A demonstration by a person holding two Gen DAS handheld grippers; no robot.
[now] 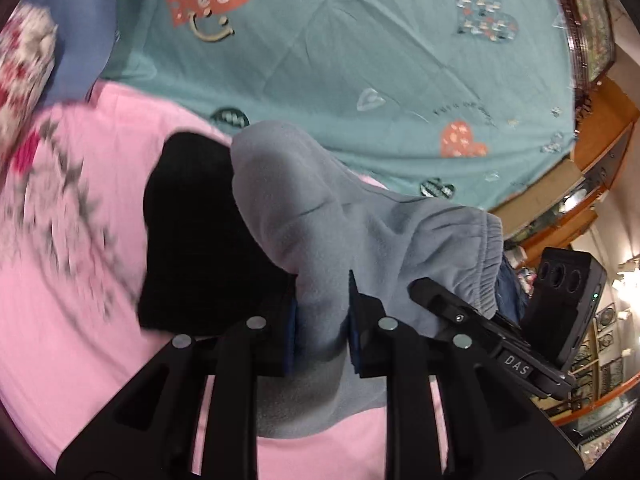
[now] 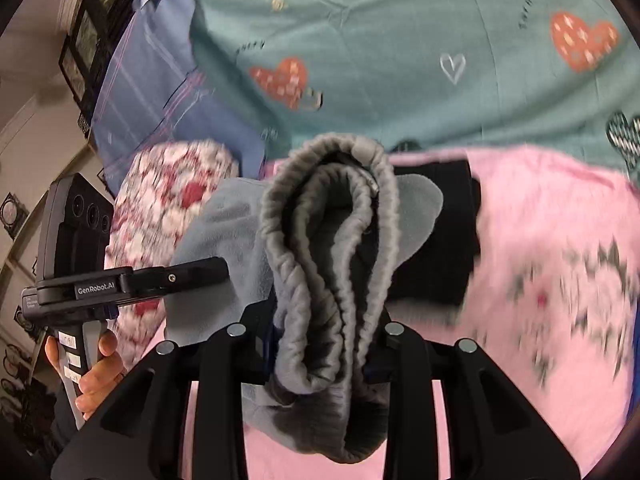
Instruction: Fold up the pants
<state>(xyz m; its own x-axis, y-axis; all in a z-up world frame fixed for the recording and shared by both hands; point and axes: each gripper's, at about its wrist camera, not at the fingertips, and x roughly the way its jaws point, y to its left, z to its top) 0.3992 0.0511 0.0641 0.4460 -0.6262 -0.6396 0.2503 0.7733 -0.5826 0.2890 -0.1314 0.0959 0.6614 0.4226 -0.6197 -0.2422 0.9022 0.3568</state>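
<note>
Pants [image 1: 320, 232] between both hand-held grippers

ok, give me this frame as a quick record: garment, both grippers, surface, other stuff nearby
garment: grey pants, bunched, elastic waistband gathered in folds
left gripper: shut on the grey pants' fabric
right gripper: shut on the bunched waistband
surface: pink blanket over a teal heart-print sheet
nearby: black garment lying on the pink blanket behind the pants; floral pillow; blue cloth
fold state: pants bunched between both grippers, not laid flat
</note>
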